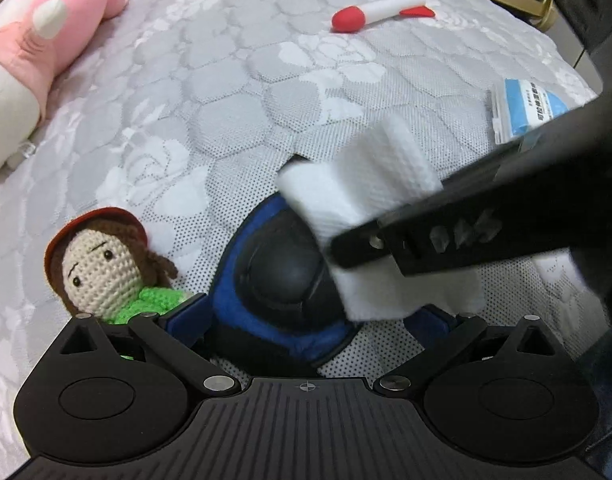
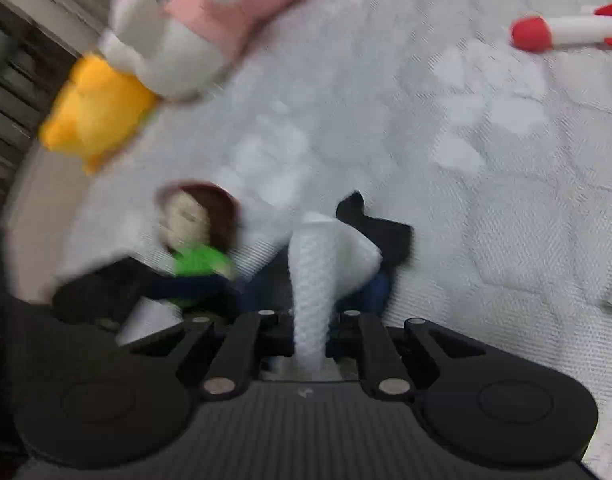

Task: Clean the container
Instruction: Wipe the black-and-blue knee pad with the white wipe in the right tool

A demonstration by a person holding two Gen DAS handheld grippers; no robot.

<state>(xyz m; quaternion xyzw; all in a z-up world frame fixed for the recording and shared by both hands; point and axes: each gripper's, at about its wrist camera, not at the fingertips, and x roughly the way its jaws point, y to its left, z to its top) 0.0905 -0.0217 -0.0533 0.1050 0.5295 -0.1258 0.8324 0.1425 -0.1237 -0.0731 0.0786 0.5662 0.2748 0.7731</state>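
- The container (image 1: 282,276), a dark round bowl with a blue rim, sits between the spread fingers of the left gripper (image 1: 306,316) on a grey quilted mattress (image 1: 226,100); whether the pads press on it cannot be told.
- The right gripper (image 2: 309,332), jaws nearly together, clamps a folded white paper towel (image 1: 370,200) over the container's right edge.
- A crocheted doll (image 1: 106,268) lies just beside the container.
- A toy rocket (image 1: 382,6) and pink plush (image 1: 58,20) lie well apart.
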